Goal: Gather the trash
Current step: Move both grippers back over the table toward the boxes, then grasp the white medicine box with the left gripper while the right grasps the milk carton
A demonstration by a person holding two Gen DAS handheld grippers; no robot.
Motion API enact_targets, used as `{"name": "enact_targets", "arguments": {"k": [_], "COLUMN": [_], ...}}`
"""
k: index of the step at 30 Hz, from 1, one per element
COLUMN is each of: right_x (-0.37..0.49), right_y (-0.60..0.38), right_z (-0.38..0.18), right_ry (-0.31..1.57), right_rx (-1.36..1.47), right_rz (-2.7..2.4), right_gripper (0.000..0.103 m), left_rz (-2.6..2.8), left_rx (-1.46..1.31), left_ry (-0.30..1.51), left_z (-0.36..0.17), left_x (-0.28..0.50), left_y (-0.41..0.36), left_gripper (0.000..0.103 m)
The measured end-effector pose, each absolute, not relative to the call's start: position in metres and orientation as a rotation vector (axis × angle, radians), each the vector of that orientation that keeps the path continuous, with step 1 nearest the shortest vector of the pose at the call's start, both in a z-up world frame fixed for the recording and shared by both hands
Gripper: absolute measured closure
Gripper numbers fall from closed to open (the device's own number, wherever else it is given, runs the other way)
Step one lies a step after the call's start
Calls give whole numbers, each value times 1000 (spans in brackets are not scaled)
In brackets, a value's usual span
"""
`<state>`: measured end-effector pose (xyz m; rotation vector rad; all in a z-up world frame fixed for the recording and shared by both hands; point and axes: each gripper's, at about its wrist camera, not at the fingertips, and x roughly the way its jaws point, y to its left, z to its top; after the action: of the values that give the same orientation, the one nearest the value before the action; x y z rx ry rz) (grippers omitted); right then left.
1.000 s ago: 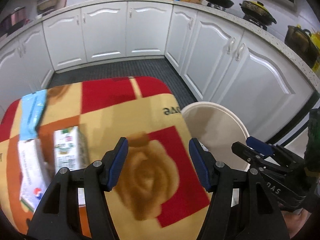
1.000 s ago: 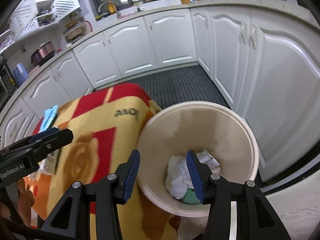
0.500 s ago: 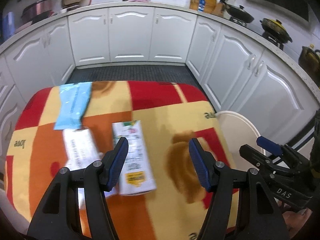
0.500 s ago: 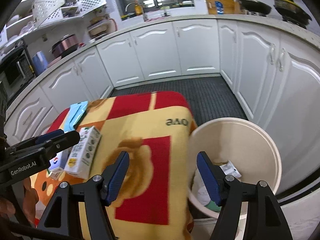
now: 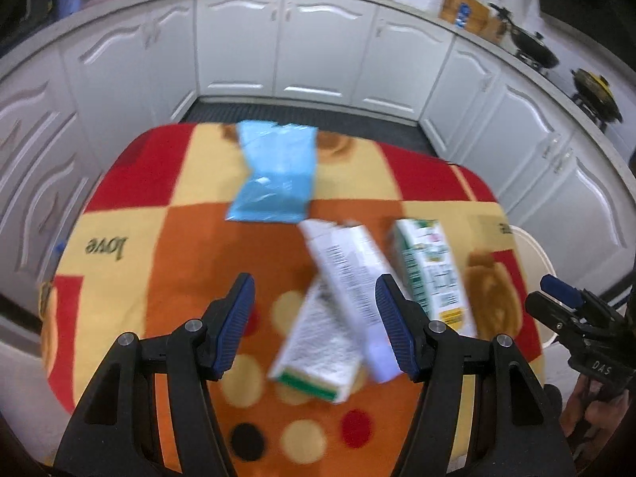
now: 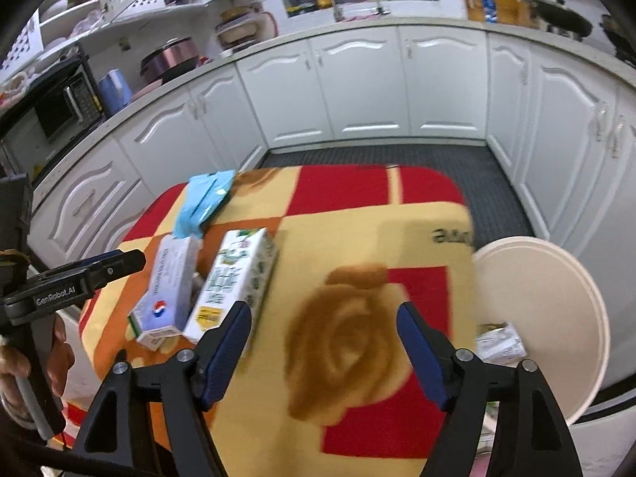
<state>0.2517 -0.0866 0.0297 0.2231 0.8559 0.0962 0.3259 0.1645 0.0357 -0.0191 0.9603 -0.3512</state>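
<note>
On the red, orange and yellow cloth-covered table lie a blue plastic packet, a white-and-purple box resting on a flat white carton, and a green-and-white drink carton. My left gripper is open and empty above the white boxes. My right gripper is open and empty over the table's rose print, with the drink carton just left of it. The cream trash bin stands at the table's right edge with crumpled paper inside.
White kitchen cabinets curve around the table on all far sides, with dark floor matting between. Pots and pans sit on the counter at the right. A microwave and shelves stand at the left.
Both grippers have swung left, from over the bin toward the table's middle. The right gripper's jaws have opened wider. The boxes and the blue packet have come into fuller view.
</note>
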Motion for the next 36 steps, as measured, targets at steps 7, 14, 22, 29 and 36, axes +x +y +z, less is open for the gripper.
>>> {"name": "enact_targets", "arguments": {"k": [7, 14, 22, 29, 36], "right_x": [285, 314, 329, 304, 293], "right_y": [-43, -17, -19, -55, -86], "right_z": [14, 2, -17, -9, -14], "right_ry": [915, 962, 1012, 982, 985], "right_rx": [214, 205, 204, 168, 292], "right_rz": [164, 182, 228, 120, 110], "right_gripper": [29, 29, 45, 45, 45], "left_rz": [-317, -345, -369, -409, -359], "left_rx": [-10, -75, -106, -67, -51], "left_ry": [983, 1014, 1039, 1053, 1077], "left_z": [24, 22, 21, 19, 13], "left_x": [327, 337, 348, 343, 346], "left_y": [188, 189, 180, 155, 132], "left_gripper": [41, 41, 41, 41, 41]}}
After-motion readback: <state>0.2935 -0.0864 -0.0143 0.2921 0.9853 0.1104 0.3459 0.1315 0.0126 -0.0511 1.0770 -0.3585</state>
